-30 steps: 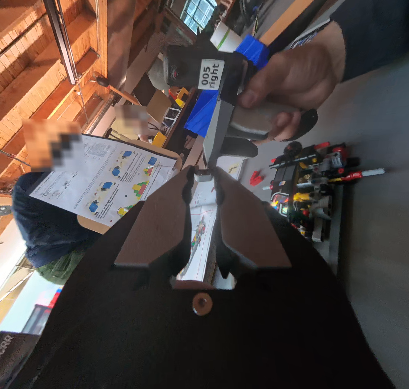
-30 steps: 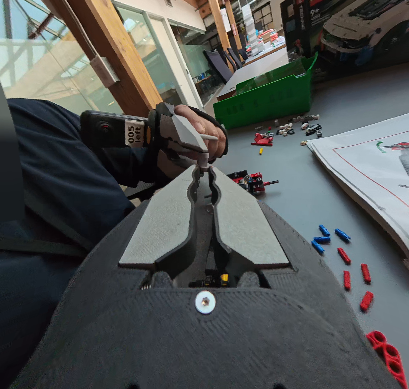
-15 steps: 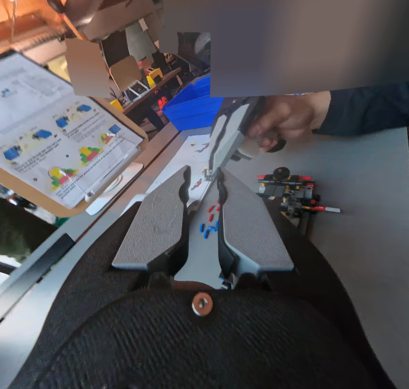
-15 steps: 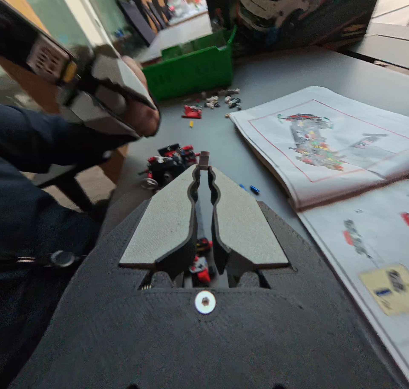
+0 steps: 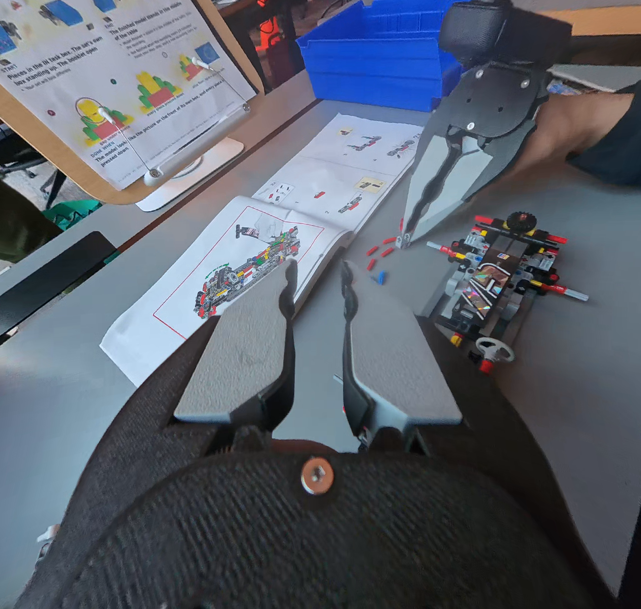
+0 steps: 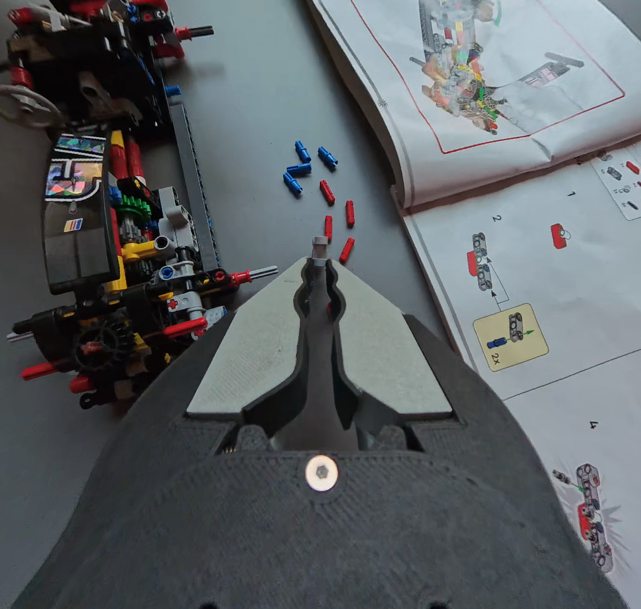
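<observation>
Grey connector [image 6: 319, 249] still pinched, now lowered.

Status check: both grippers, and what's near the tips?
Left gripper open, empty. Right gripper shut on small grey piece, tips among red pins. Partly built model car alongside.

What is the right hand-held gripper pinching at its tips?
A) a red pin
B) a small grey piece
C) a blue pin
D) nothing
B: the right hand-held gripper has its tips closed on a small grey piece, while the red pins and blue pins lie loose on the table.
</observation>
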`<state>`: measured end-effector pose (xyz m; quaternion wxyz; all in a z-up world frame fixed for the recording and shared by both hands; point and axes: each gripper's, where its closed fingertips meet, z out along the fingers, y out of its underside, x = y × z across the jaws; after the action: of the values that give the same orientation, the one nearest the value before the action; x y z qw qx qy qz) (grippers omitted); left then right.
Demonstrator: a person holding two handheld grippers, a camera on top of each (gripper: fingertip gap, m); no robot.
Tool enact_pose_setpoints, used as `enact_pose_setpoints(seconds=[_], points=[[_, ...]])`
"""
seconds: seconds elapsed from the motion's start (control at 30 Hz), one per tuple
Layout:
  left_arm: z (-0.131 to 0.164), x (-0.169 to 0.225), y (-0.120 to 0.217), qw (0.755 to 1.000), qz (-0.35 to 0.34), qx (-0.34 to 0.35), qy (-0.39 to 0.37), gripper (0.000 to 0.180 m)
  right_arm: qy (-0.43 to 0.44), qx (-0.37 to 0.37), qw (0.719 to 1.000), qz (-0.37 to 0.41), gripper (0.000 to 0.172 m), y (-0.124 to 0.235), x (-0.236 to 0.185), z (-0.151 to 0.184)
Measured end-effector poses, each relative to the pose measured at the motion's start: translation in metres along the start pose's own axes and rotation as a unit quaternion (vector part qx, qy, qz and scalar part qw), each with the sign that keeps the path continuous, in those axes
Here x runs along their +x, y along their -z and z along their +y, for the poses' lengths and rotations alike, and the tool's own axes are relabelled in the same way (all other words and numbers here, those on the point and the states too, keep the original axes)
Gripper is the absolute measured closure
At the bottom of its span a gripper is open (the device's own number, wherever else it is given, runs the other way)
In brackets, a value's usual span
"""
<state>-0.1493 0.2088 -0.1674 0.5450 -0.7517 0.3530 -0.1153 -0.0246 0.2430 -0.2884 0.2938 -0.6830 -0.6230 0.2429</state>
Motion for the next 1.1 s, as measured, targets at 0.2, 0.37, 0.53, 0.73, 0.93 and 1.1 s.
enact_pose_setpoints(seconds=[0.2, 0.37, 0.53, 0.73, 0.93, 1.1], points=[[0.010, -0.009, 0.001, 1.000, -0.007, -0.029, 0.004, 0.154, 0.003, 0.002, 1.000, 0.005, 0.164, -0.002, 0.001, 0.000], [0.006, -0.029, 0.012, 0.999, -0.028, -0.013, 0.033, 0.153, -0.007, 0.037, 0.999, 0.000, 0.163, 0.007, 0.003, -0.010], [0.004, -0.038, 0.020, 0.998, -0.040, -0.012, 0.037, 0.153, -0.022, 0.048, 0.999, 0.000, 0.163, 0.012, 0.007, -0.011], [0.010, -0.058, 0.030, 0.996, -0.076, -0.028, 0.042, 0.156, -0.028, 0.067, 0.997, 0.004, 0.164, 0.015, 0.011, -0.016], [0.028, -0.077, 0.034, 0.991, -0.103, -0.059, 0.070, 0.156, -0.079, 0.141, 0.986, 0.045, 0.158, 0.027, 0.035, -0.030], [0.029, -0.100, 0.049, 0.985, -0.151, -0.059, 0.060, 0.160, -0.113, 0.181, 0.976, 0.052, 0.158, 0.036, 0.049, -0.033]])
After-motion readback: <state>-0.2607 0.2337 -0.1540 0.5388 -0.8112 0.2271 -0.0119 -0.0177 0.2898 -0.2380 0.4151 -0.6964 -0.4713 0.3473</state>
